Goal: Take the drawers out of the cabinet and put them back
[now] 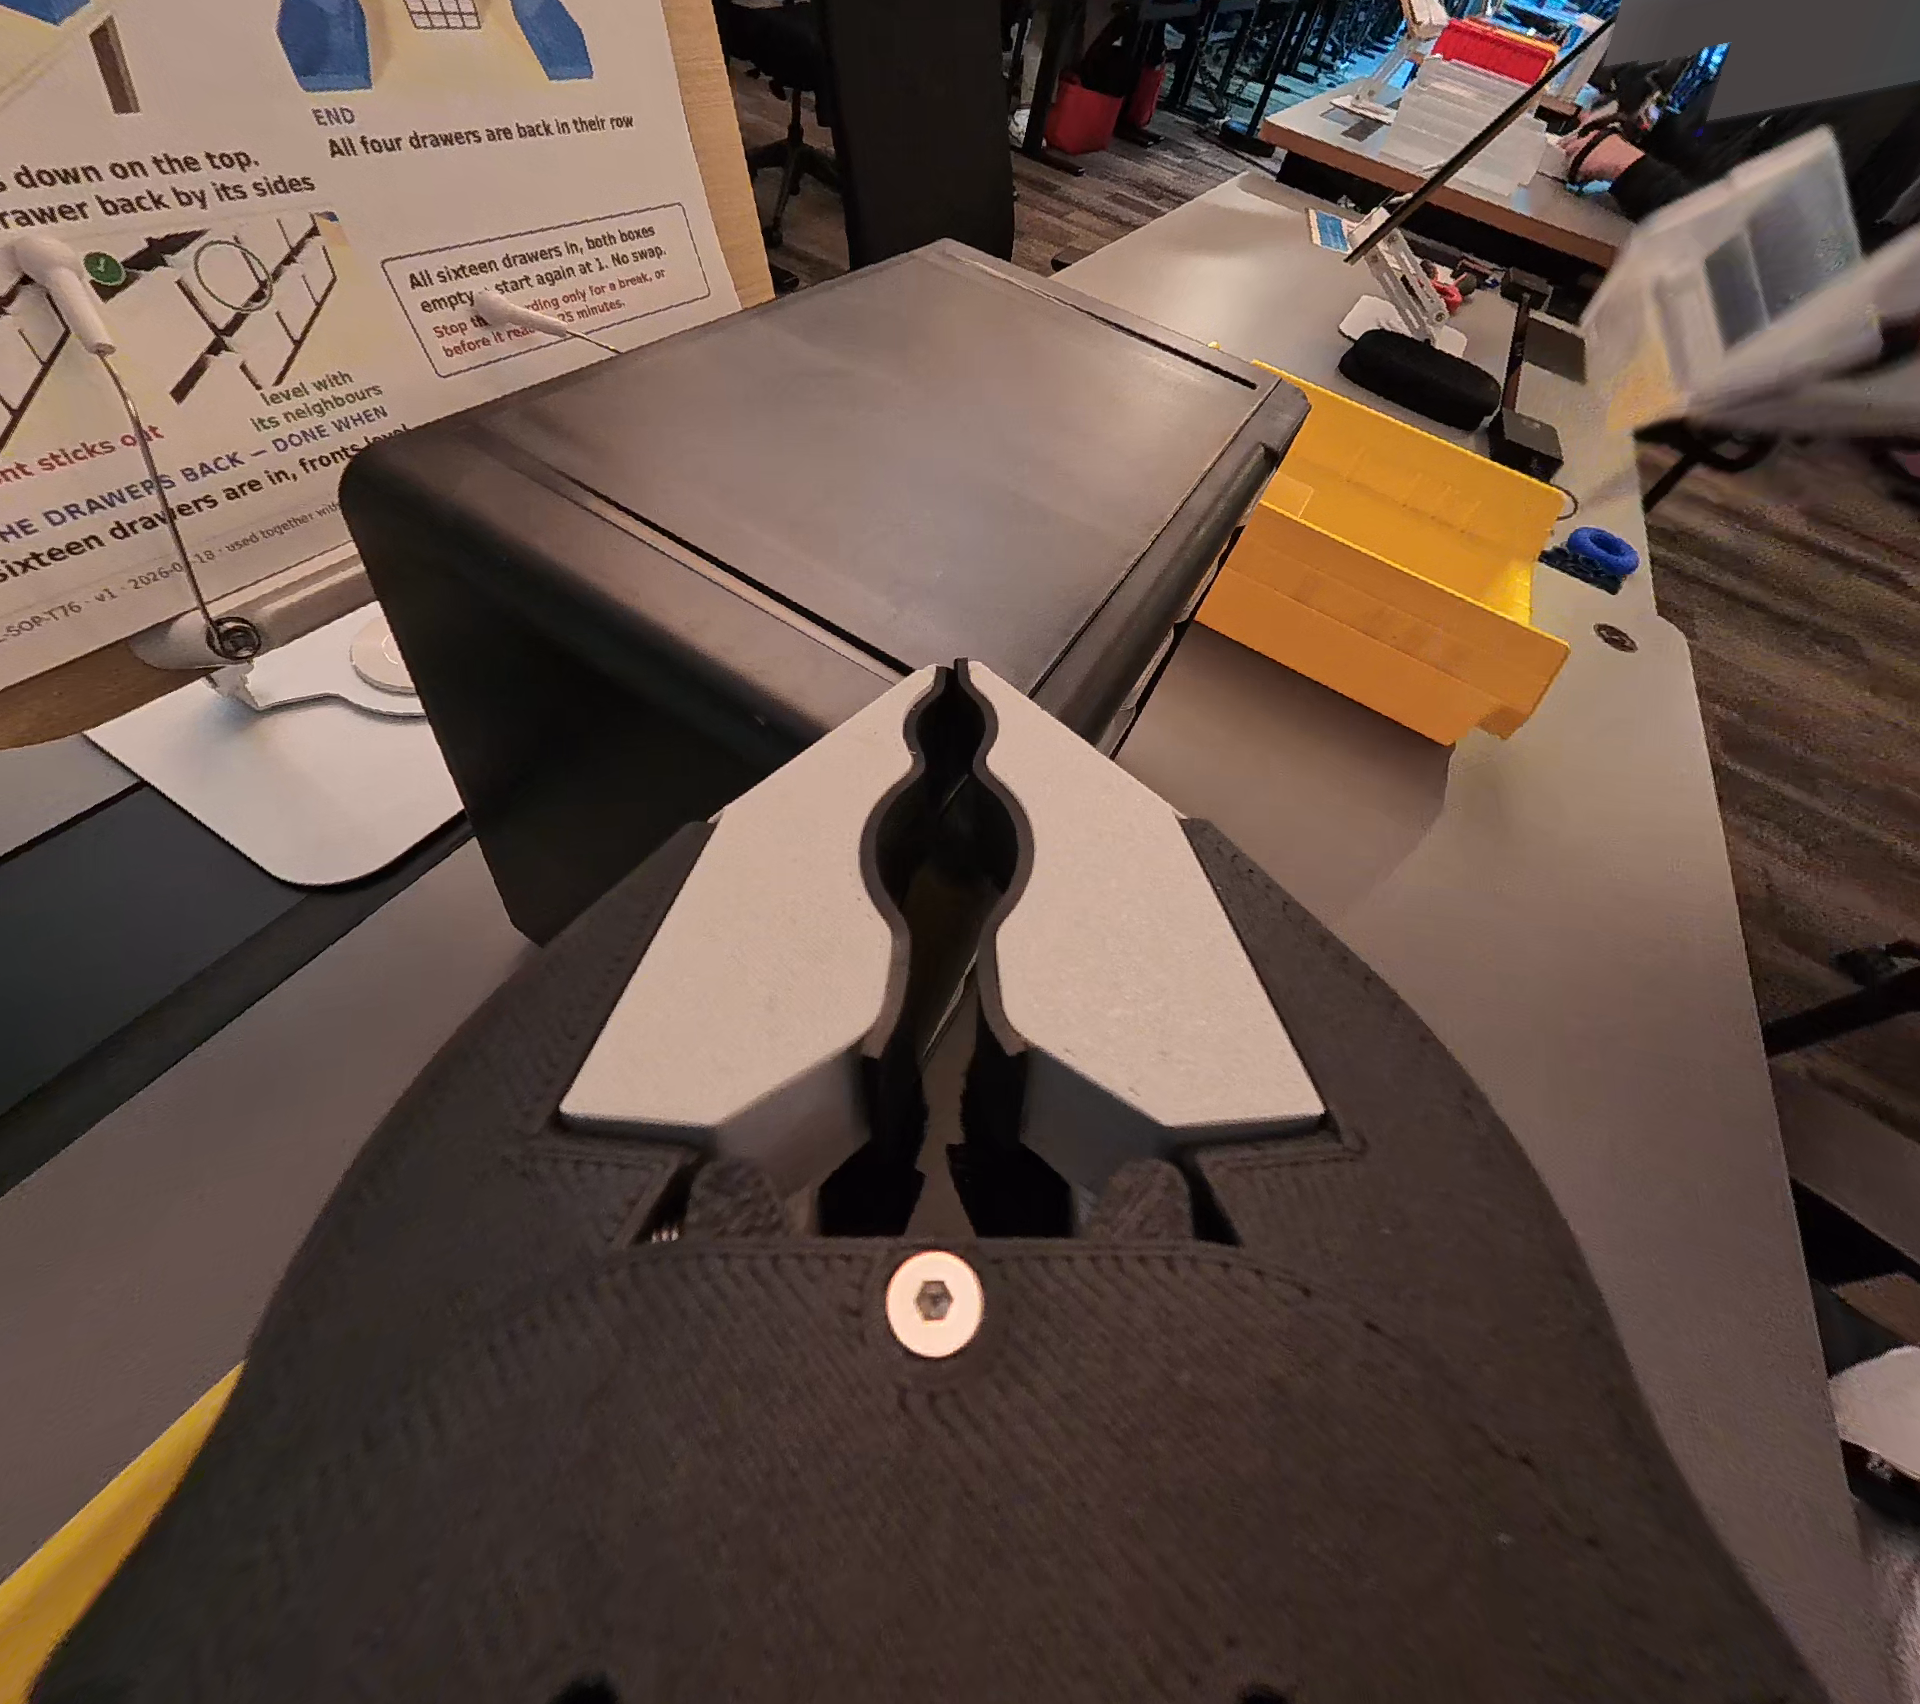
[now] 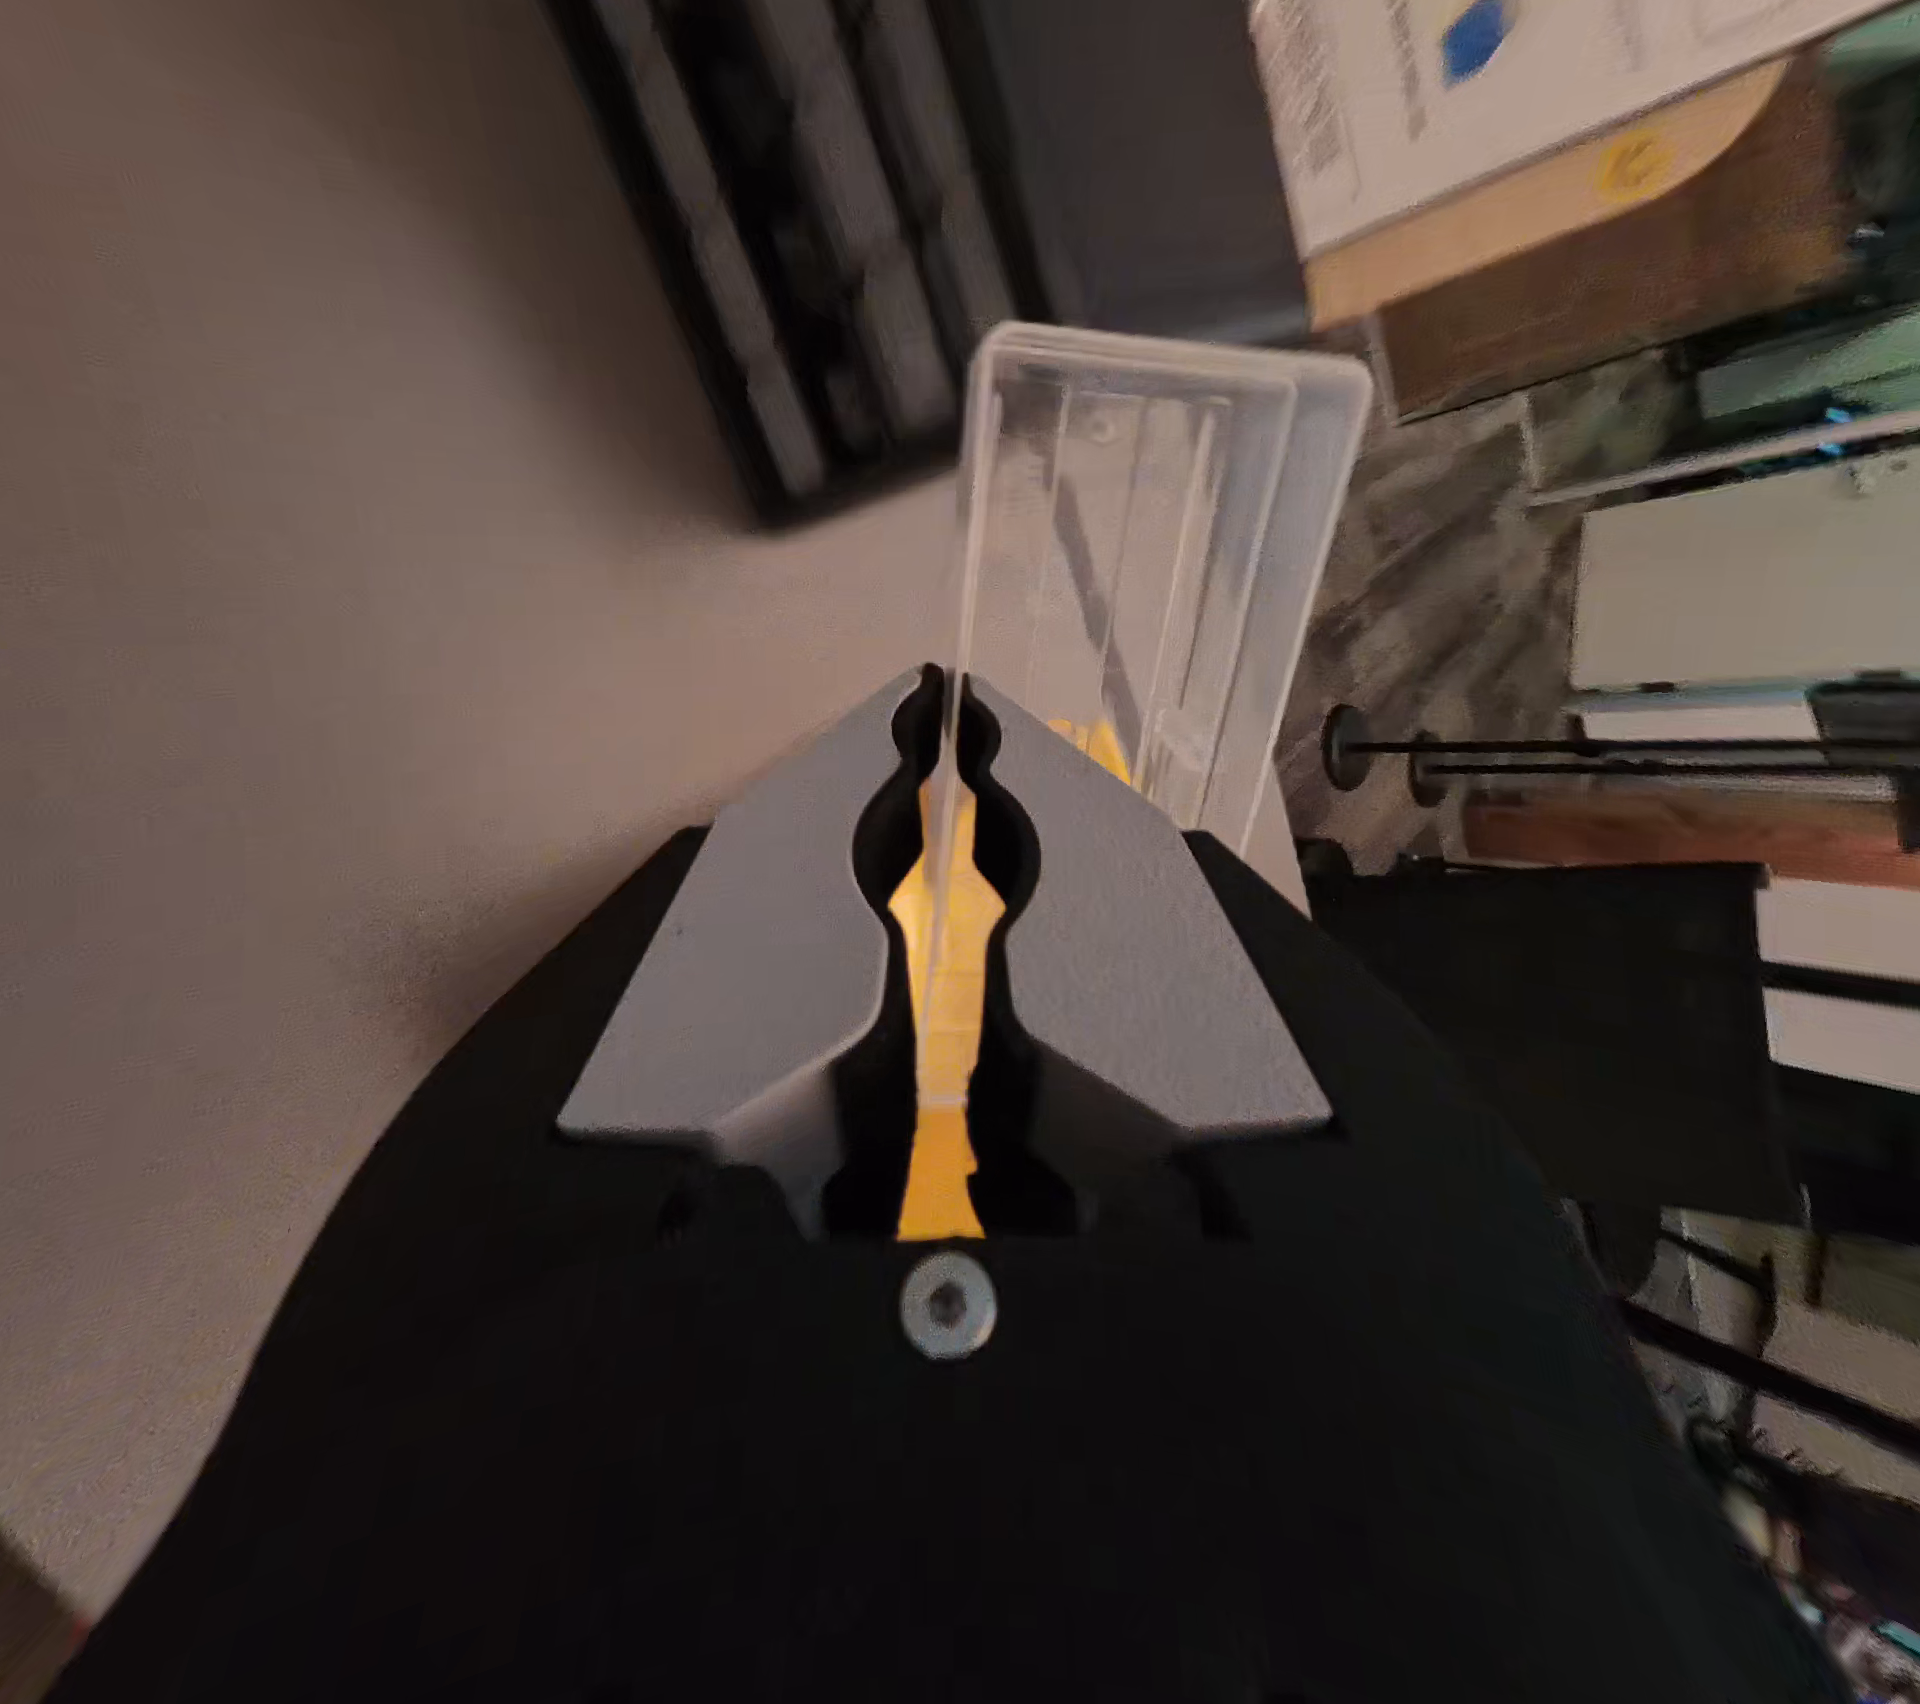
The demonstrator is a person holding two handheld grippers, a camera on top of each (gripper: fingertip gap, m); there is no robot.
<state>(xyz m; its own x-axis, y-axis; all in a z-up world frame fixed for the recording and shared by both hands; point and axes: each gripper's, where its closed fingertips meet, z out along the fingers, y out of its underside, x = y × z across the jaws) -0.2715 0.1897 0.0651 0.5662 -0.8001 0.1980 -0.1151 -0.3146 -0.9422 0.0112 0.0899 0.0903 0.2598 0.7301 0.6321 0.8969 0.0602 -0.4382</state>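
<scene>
The black cabinet [image 1: 831, 491] stands on the grey table, seen from above and behind in the left wrist view. My left gripper [image 1: 961, 678] is shut and empty, its tips at the cabinet's near top edge. My right gripper [image 2: 943, 683] is shut on the thin wall of a clear plastic drawer [image 2: 1153, 574] and holds it in the air, tilted. That drawer also shows blurred at the right edge of the left wrist view [image 1: 1745, 293]. In the right wrist view the cabinet's front [image 2: 769, 148] shows dark slots; the picture is blurred.
A yellow bin [image 1: 1392, 574] sits on the table right of the cabinet. An instruction sheet on a stand [image 1: 312, 200] is behind it to the left. A black case [image 1: 1418, 376] and a blue ring [image 1: 1600, 553] lie near the table's right edge. My right fingertips sit around 30 centimetres from my left ones.
</scene>
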